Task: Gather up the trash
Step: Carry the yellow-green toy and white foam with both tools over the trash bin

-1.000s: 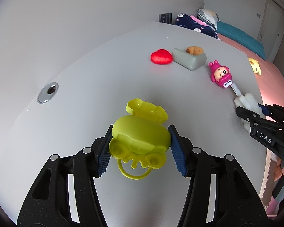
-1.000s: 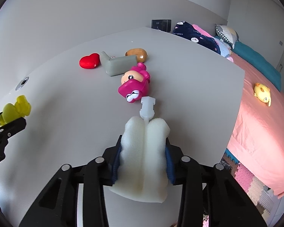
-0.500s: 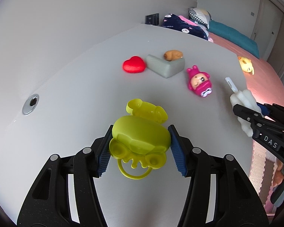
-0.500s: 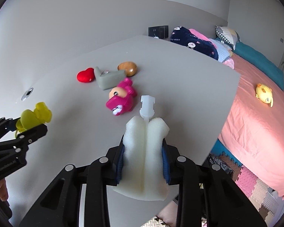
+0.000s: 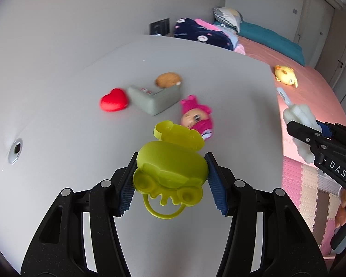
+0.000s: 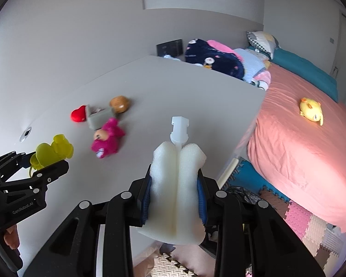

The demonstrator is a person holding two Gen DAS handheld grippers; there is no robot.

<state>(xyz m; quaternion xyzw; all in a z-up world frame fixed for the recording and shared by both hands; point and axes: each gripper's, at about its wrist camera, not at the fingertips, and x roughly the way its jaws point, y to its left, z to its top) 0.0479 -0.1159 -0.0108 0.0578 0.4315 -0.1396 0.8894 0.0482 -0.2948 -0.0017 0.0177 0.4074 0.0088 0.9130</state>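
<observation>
The left tool (image 5: 170, 180) is clamped on a lime-green plastic toy case (image 5: 170, 168), its blue pads (image 5: 126, 191) pressed to either side of the shell; the case's hinged lid (image 5: 177, 135) stands open toward the far side and a thin ring loop (image 5: 163, 212) hangs beneath it. The case is held above the grey table (image 5: 69, 106), not touching it. The right tool (image 6: 175, 198) grips a white foam sponge block (image 6: 175, 184) with a white plastic stem (image 6: 180, 129) poking out of its front end — this piece sits over the table's near-right edge, with the foam floor mats (image 6: 299, 219) visible below. Lying on the table, well ahead of both tools, are a pink doll (image 5: 197, 117) on its side, a grey angled block (image 5: 154, 98), a red heart (image 5: 114, 100) just left of the block, and a small brown toy (image 5: 168, 79) behind it. A round metal grommet (image 5: 15, 150) is set into the table at the left. On the pink bed (image 6: 306, 143) beyond — a yellow plush chick (image 6: 311, 109).
</observation>
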